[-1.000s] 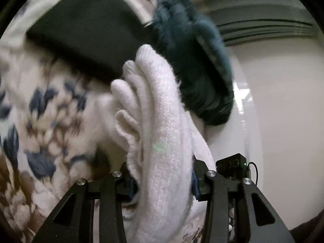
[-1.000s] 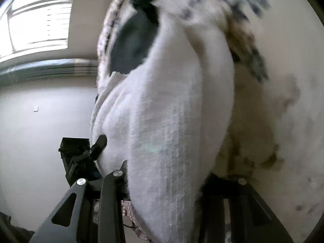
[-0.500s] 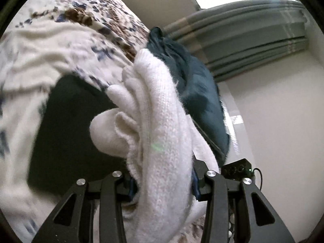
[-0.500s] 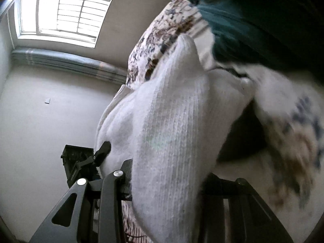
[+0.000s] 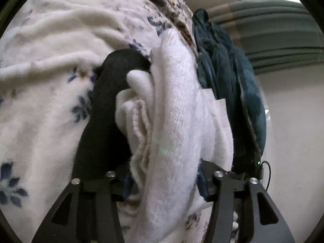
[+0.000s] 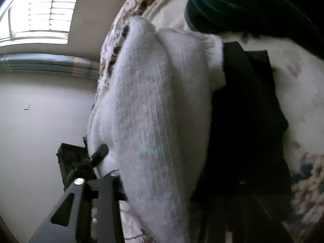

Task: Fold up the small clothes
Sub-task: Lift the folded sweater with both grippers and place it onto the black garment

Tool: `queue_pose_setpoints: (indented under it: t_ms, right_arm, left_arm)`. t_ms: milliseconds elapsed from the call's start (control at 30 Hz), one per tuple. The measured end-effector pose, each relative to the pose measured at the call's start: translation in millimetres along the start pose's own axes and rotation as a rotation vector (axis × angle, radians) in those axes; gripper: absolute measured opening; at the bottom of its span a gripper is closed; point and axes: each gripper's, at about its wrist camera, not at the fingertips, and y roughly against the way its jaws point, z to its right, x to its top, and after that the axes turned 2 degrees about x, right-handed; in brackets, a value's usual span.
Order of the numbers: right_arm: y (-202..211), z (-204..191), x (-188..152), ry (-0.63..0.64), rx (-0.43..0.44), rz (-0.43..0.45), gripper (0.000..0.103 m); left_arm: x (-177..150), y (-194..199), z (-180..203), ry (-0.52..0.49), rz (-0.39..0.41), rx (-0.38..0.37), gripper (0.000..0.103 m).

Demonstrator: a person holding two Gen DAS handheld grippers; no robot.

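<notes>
Grippers first: the left gripper (image 5: 165, 179) is clamped on a white knitted garment (image 5: 174, 109), its two black fingers (image 5: 105, 184) pressed against the bunched cloth from either side. The right gripper (image 6: 160, 182) pinches the same white knitted garment (image 6: 154, 109) — its left finger (image 6: 105, 184) shows plainly against the knit, while the other side is lost in shadow. In both wrist views the knit rises up from between the fingers as a thick folded ridge, lifted off the bedding. Just beside it, on the left wrist view's left, lies a black garment (image 5: 105, 117); the right wrist view has this black garment (image 6: 249, 121) flat and squared on the floral blanket (image 6: 297, 93). A dark teal garment (image 5: 228, 81) sits heaped behind the white one on the floral blanket (image 5: 44, 77) — near the grey curtain (image 5: 279, 30). A window (image 6: 40, 14) shows in the right wrist view's upper left.
</notes>
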Motion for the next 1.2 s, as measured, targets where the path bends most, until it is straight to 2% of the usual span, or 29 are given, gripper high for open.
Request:
queue_pose_setpoints:
  t_ms: [33,167,300,367,467,500,600,700,733,767,800,900,1033,1133,1167,1200]
  right_arm:
    - [4,2,-2,-0.01,-0.019,-0.007,0.055]
    - [14,-3,-4,0.001,-0.087,0.014,0.055]
    - [27,-11,-11,0.035,-0.258,0.073,0.056]
    - [30,-5,-17,0.032,-0.298,0.073,0.056]
    - [43,-21,-9,0.046,-0.278,0.127,0.056]
    - [51,-28,-6,0.059,-0.248,0.163,0.056]
    - [57,-44,17,0.052,-0.182,0.23,0.056]
    - [37,-51,48,0.037,-0.192,0.208,0.056]
    - [27,-51,59,0.037,-0.216,0.191,0.048]
    - [23,-51,64,0.037,-0.235,0.191,0.035]
    - [22,-50,70,0.034,-0.262,0.201,0.007]
    - [27,-37,73,0.003,-0.308,0.264,0.005]
    - [16,-36,77,0.019,-0.342,0.22,0.005]
    - [18,-48,74,0.061,-0.389,0.201,0.007]
    - [21,-54,70,0.087,-0.429,0.199,0.009]
    - [23,-65,63,0.131,-0.509,0.2,0.025]
  left_arm:
    - [-2,4,2,-0.002,-0.004,0.012,0.053]
    - [-13,28,12,-0.043,0.04,0.091,0.053]
    - [-26,45,7,-0.063,0.1,0.257,0.059]
    - [-27,51,5,-0.039,0.117,0.268,0.058]
    - [-14,56,19,-0.075,0.144,0.244,0.057]
    - [-6,52,23,-0.083,0.14,0.219,0.057]
    - [23,23,36,-0.13,0.098,0.214,0.057]
    - [42,-6,42,-0.201,0.062,0.281,0.057]
    - [43,-6,43,-0.216,0.078,0.29,0.053]
    - [45,-4,40,-0.224,0.108,0.288,0.037]
    - [46,0,33,-0.194,0.122,0.268,0.031]
    - [50,4,8,-0.058,0.112,0.196,0.03]
    - [50,5,8,-0.011,0.081,0.183,0.041]
    - [42,13,28,-0.057,0.077,0.263,0.042]
    - [36,16,36,-0.082,0.085,0.305,0.042]
    - [28,19,46,-0.111,0.096,0.364,0.044]
